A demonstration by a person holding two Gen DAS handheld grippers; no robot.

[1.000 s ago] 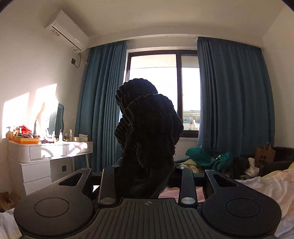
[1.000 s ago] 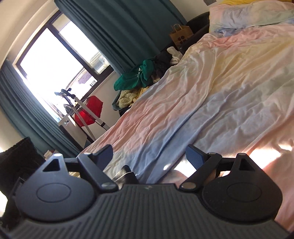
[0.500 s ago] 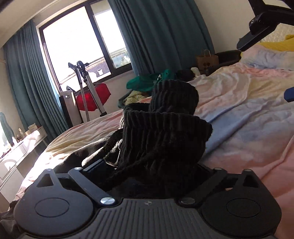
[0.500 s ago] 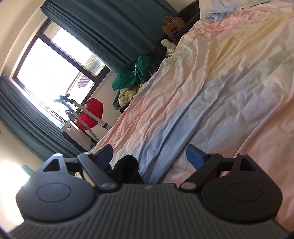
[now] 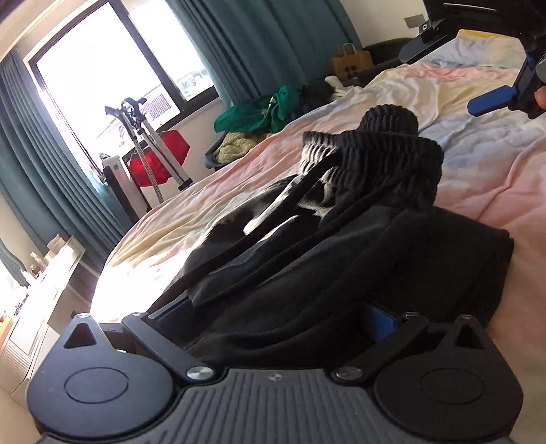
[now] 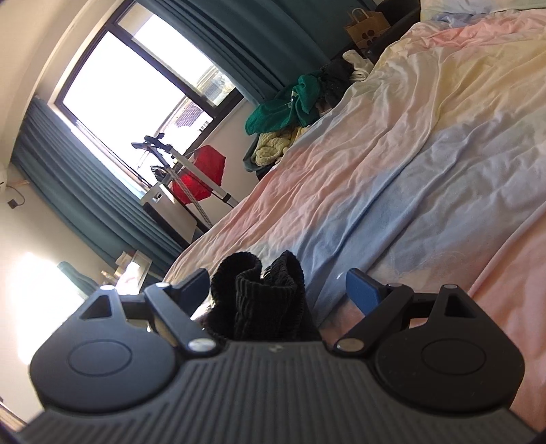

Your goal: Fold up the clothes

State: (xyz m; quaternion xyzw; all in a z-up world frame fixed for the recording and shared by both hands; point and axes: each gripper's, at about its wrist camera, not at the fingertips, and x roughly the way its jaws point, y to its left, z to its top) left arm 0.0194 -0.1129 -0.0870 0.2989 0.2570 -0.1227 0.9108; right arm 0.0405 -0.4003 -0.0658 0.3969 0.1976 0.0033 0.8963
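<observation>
A black garment (image 5: 341, 246) with ribbed cuffs and a drawstring lies bunched on the pastel bed sheet (image 5: 477, 129). My left gripper (image 5: 273, 314) is low over it with its jaws spread wide; the cloth fills the gap between them. My right gripper (image 6: 276, 290) is open, and the garment's ribbed black cuffs (image 6: 259, 290) stand between its fingers without being pinched. The right gripper also shows in the left wrist view (image 5: 491, 99), above the bed at the upper right.
A pile of green, yellow and dark clothes (image 6: 290, 112) lies beyond the bed's far side. A red item on a stand (image 6: 201, 174) and a white unit stand by the window. A paper bag (image 6: 368, 24) sits near the headboard. A white dresser (image 5: 30, 307) is at the left.
My left gripper swung down from facing the window to the bed, its jaws spread, and the black garment now rests on the sheet. The ribbed cuffs came up between my right fingers.
</observation>
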